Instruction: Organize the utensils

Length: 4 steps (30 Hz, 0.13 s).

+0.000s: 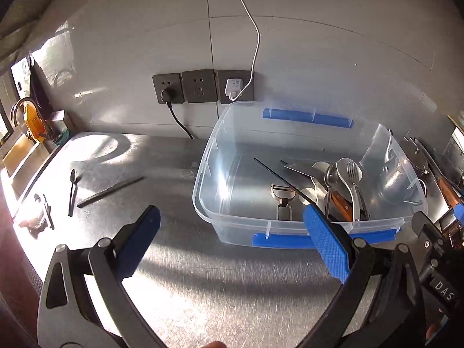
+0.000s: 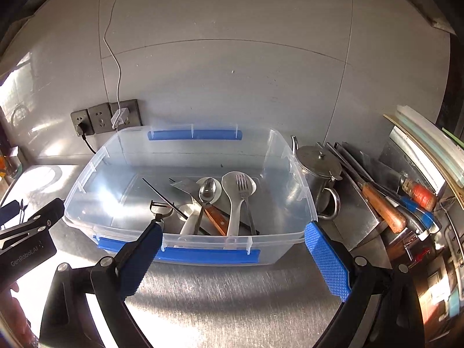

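Observation:
A clear plastic bin [image 1: 208, 156] [image 2: 304, 185] with blue latches stands on the steel counter. Inside lie several utensils: a fork [image 2: 243, 188], a metal spoon [image 2: 207, 190], a white ladle [image 2: 233, 203], a peeler [image 2: 159, 207], a wood-handled knife [image 2: 216, 217] and a thin black chopstick [image 1: 278, 175]. Left of the bin on the counter rest a small spoon [image 1: 72, 188] and a pair of dark chopsticks [image 1: 110, 191]. My left gripper [image 1: 232, 226] hovers open before the bin's front left corner. My right gripper [image 2: 233, 245] stands open at the bin's front wall. Both are empty.
A metal lidded pot [image 2: 319, 168] stands right of the bin, beside a rack of wood-handled knives [image 2: 382, 206]. Wall sockets [image 1: 200, 87] with a black plug and a white charger sit behind. A sink with a tap [image 1: 23, 113] lies far left.

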Motion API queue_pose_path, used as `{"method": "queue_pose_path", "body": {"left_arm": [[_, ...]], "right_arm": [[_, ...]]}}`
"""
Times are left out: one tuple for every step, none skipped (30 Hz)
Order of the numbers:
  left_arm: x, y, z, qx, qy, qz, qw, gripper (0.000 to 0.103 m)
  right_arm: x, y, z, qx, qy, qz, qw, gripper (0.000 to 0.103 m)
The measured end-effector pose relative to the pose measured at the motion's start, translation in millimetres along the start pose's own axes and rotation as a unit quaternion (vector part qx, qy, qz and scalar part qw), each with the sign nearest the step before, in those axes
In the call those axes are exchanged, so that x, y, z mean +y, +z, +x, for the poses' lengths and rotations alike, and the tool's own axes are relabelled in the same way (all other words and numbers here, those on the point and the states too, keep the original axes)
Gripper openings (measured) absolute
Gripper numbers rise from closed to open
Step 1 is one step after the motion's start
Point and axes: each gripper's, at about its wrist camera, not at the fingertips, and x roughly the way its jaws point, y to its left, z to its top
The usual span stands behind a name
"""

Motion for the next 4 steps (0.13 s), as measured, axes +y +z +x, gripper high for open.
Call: {"method": "queue_pose_path", "body": {"left_arm": [[-0.2,-0.2,0.3,0.001,0.001,0.001,1.0000,0.095],[-0.5,-0.5,0.3,0.001,0.001,0.001,1.0000,0.095],[-0.2,-1.2,-0.4,0.001,0.001,0.001,1.0000,0.095],[-0.7,-1.7,-0.9,0.002,0.001,0.002,1.0000,0.095]], "right_arm": [[-0.5,0.3,0.5,0.001,0.001,0.001,1.000,0.098],[-1.0,0.4,0.6,0.001,0.001,0.001,1.000,0.098],[-1.4,0.4,0.6,0.002,0.000,0.001,1.000,0.098],[-2.0,0.3,0.2,0.002,-0.001,0.002,1.000,0.098]]}}
